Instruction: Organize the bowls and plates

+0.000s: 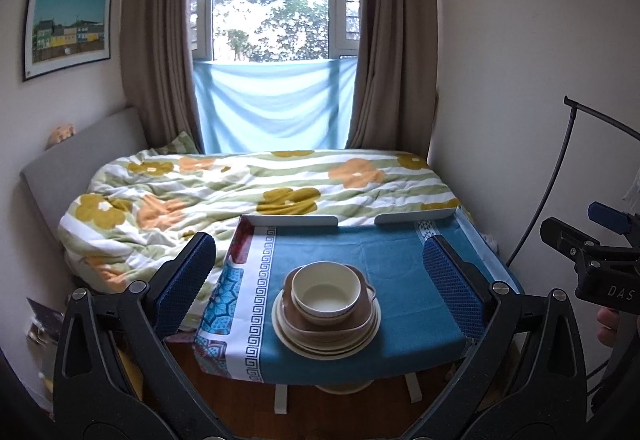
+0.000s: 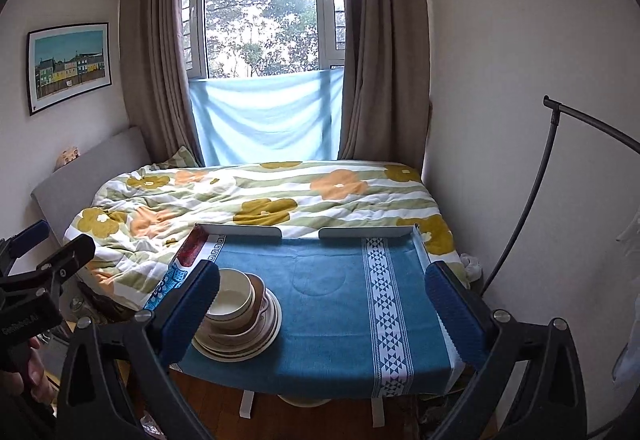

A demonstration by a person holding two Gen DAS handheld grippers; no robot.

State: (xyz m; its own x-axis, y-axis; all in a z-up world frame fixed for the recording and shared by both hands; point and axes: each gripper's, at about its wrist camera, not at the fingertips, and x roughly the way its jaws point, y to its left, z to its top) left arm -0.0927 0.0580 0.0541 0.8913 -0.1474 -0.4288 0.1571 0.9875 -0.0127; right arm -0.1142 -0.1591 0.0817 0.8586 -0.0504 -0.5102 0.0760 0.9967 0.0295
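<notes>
One stack of dishes stands on the blue-clothed table (image 1: 400,304): a cream bowl (image 1: 326,290) on top, a brown dish with handles (image 1: 356,314) under it, and cream plates (image 1: 320,344) at the bottom. My left gripper (image 1: 320,280) hovers in front of and above the stack, open wide, nothing between its blue pads (image 1: 184,288). In the right wrist view the same stack (image 2: 240,324) sits at the table's (image 2: 340,320) left front, partly behind the left pad (image 2: 192,316). My right gripper (image 2: 322,300) is open and empty, held back from the table.
A white rail (image 1: 292,220) edges the table's far side. Behind it lies a bed with a flowered quilt (image 1: 224,192), below a curtained window (image 1: 272,0). A black curved stand (image 2: 560,160) rises at the right wall. Each gripper's body (image 1: 592,264) shows in the other's view.
</notes>
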